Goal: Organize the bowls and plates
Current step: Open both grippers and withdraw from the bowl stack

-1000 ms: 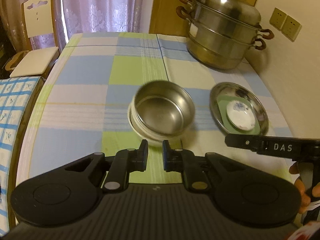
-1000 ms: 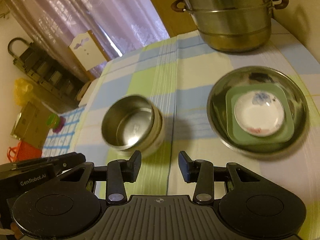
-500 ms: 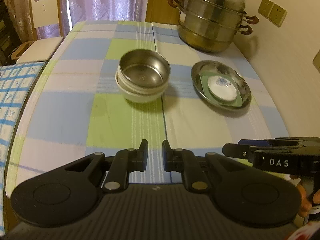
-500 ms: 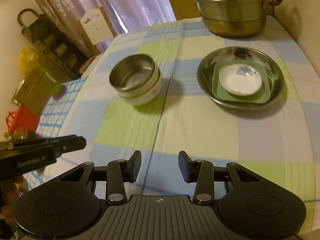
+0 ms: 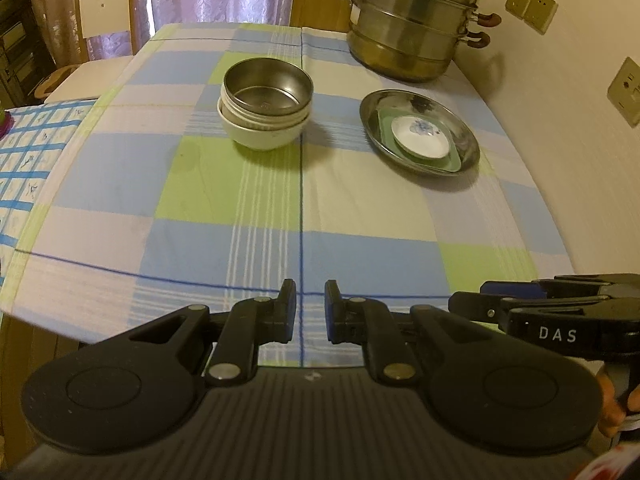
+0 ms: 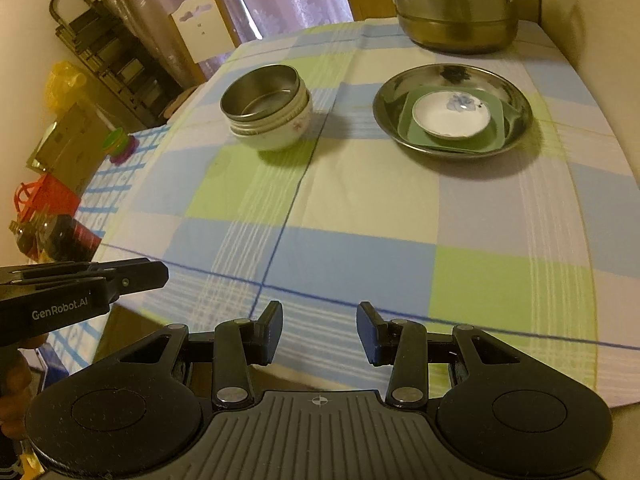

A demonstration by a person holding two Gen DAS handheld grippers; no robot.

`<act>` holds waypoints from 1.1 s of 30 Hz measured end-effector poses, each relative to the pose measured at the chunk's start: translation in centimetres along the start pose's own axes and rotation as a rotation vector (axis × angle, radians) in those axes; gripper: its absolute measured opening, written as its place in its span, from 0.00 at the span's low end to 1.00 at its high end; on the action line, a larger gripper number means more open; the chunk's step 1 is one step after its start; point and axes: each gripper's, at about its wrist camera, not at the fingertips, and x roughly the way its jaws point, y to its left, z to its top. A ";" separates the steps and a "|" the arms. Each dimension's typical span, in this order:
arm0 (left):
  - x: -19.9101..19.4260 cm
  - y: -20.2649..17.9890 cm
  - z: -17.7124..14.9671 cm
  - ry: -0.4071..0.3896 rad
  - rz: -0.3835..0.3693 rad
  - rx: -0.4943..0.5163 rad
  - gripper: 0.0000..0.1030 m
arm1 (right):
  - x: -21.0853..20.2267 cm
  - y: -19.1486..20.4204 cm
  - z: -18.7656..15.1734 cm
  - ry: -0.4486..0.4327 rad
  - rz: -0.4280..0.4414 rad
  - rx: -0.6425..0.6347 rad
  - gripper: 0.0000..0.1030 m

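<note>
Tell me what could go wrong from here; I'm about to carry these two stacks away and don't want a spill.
1. The steel bowl sits high and tilted in the white bowl; lifted by the lower bowl, it might slide out.
2. The small white dish lies loose on the green plate inside the steel plate; tipping could shed both.
3. The cloth overhangs the near edge, so a snag might drag everything.

You see a blue-green-white check cloth (image 5: 360, 216), steel bowl (image 5: 268, 90) in white bowl (image 5: 260, 136), blue-flowered white saucer (image 5: 420, 138) on green plate (image 5: 452, 162).
</note>
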 end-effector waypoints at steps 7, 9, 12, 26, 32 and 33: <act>-0.7 -1.6 -1.5 -0.011 0.013 -0.010 0.12 | -1.5 -1.0 -1.4 -0.008 0.005 -0.012 0.40; -0.9 -1.9 -1.7 -0.016 0.016 -0.013 0.12 | -1.8 -1.3 -1.7 -0.010 0.005 -0.015 0.40; -1.1 -2.4 -2.1 -0.021 0.020 -0.016 0.12 | -2.1 -1.6 -1.8 -0.011 0.008 -0.019 0.40; -0.5 -1.0 -1.9 -0.028 0.076 -0.077 0.12 | -1.5 -3.2 -1.2 -0.005 0.023 -0.012 0.40; 1.0 1.9 0.6 -0.051 0.115 -0.108 0.12 | -0.1 -4.1 0.9 -0.040 0.022 0.013 0.40; 1.5 2.6 1.4 -0.055 0.121 -0.112 0.12 | 0.2 -4.2 1.4 -0.048 0.023 0.019 0.40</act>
